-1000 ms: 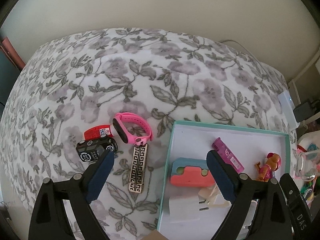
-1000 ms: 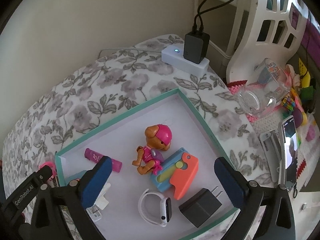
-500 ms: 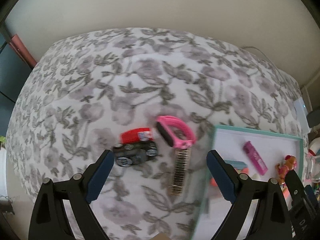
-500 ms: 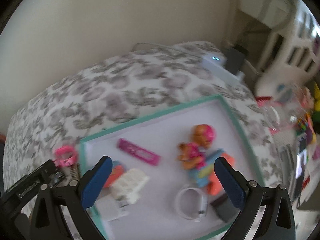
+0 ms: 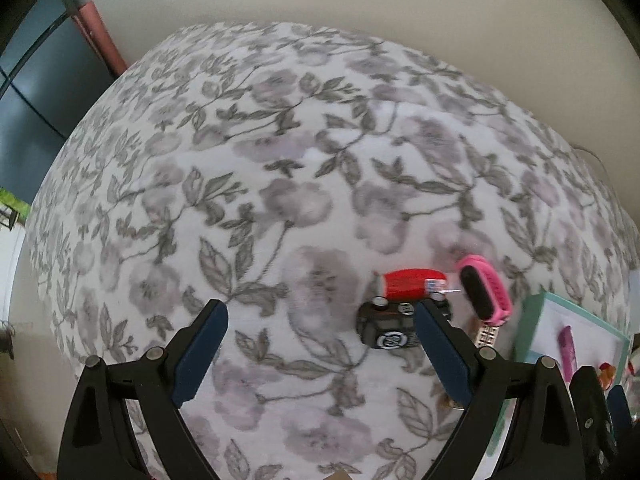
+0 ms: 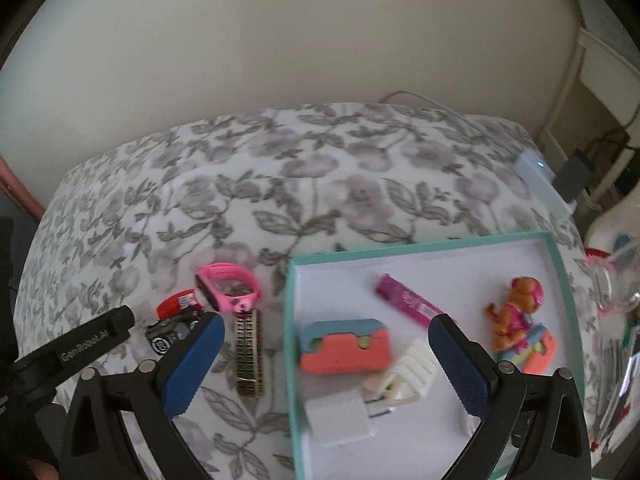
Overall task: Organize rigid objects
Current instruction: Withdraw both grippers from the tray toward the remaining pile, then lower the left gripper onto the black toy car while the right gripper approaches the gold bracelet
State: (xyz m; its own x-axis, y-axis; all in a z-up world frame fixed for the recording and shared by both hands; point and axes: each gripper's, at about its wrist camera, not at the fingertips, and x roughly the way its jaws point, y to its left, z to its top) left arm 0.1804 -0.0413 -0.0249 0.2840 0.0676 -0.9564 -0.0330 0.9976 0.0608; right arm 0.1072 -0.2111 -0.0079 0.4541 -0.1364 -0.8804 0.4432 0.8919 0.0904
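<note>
On the floral cloth (image 5: 280,200) lie a black toy car (image 5: 386,326), a red item (image 5: 412,282), a pink watch band (image 5: 484,290) and a gold patterned bar (image 6: 249,354). My left gripper (image 5: 320,354) is open and empty, with the car just inside its right finger. My right gripper (image 6: 326,364) is open and empty above the left rim of the teal-rimmed white box (image 6: 460,242). The box holds a coral and blue case (image 6: 344,352), a purple stick (image 6: 408,300), a white clip (image 6: 412,376), a white plug (image 6: 340,416) and a toy pup figure (image 6: 516,312).
A wall runs behind the table. A white power strip (image 6: 540,184) with a black adapter sits at the far right edge. Clutter with a clear jar lies right of the box. A dark cabinet (image 5: 36,92) stands to the left.
Both grippers have swung left. The left view now centres on bare cloth with the car at its right finger. The right view now shows the box's left rim and the loose items.
</note>
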